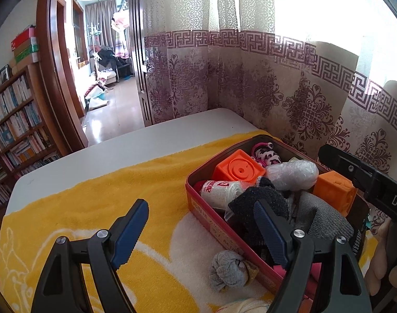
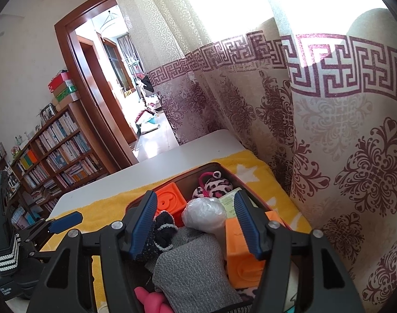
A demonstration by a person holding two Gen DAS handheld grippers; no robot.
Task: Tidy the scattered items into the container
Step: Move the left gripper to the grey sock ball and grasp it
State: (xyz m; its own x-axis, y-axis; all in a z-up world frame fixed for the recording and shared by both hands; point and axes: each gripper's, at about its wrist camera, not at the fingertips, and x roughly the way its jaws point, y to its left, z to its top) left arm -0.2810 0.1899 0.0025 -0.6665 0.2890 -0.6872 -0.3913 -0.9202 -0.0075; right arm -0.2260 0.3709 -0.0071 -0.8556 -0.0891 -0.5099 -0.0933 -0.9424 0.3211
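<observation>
The container (image 1: 198,206), a red tin, sits on a yellow towel (image 1: 94,195) near the tabletop's curtain edge, long axis running toward the curtain (image 1: 276,91). Left gripper (image 1: 198,232) and right gripper (image 2: 195,224) both gape, empty.

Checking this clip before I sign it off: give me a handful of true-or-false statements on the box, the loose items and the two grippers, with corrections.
1. The red box sits on a yellow towel. True.
2. A balled grey sock lies inside the box. False: it lies on the towel, just outside the box's near wall.
3. Two orange blocks are in the box. True: one at the far end, another by the right side.
4. The left gripper grips the grey sock. False: its fingers are open and hold nothing.
5. The right gripper is clamped on the plastic-wrapped bundle. False: its fingers stand apart above the box contents, pressing on nothing.
</observation>
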